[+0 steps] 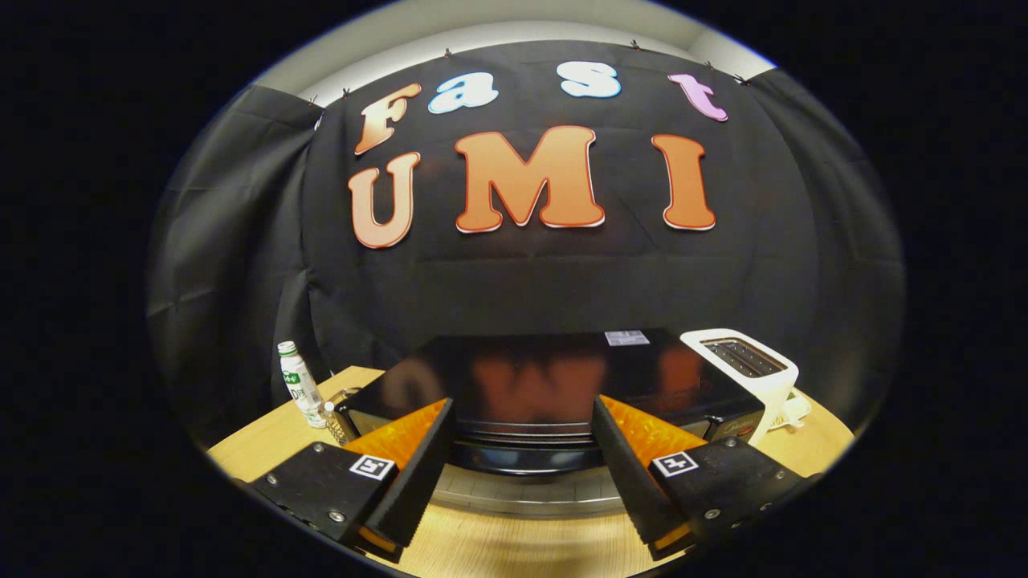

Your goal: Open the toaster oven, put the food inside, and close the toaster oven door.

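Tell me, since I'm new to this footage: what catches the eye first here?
The glossy black toaster oven on the wooden table, just ahead of the open gripper, its fingers spread on either side of its front. A white toaster stands on one side of it, a small bottle on the other.

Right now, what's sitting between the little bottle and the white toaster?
In the gripper view, the black toaster oven sits between the bottle and the white toaster. The open gripper hangs just before its front.
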The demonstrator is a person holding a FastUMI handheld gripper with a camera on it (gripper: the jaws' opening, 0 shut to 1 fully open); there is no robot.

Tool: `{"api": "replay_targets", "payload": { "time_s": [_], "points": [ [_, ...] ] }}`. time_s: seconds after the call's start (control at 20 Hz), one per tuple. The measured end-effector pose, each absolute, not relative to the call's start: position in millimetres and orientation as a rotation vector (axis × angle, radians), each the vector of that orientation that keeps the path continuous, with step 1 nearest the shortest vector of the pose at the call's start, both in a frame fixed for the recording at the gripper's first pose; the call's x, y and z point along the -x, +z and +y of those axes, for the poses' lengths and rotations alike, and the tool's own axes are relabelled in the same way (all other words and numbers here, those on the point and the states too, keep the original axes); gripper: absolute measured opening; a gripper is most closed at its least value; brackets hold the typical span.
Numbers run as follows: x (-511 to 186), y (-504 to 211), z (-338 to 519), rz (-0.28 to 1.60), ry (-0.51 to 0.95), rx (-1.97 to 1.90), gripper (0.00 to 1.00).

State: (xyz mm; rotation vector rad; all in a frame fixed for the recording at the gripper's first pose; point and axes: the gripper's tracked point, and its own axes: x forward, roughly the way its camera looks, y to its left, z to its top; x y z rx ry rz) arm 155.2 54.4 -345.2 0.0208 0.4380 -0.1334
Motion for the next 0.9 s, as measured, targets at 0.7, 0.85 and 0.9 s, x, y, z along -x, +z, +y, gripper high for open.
{"api": "replay_targets", "payload": {
  "time_s": [0.7, 0.85, 0.9],
  "points": [
    [-94, -342, 72, 0.398, -0.079, 0.006, 0.88],
    [-68, -348, 79, 0.422, -0.078, 0.031, 0.87],
    [-57, -353, 83, 0.440, -0.074, 0.044, 0.87]
  ]
}}
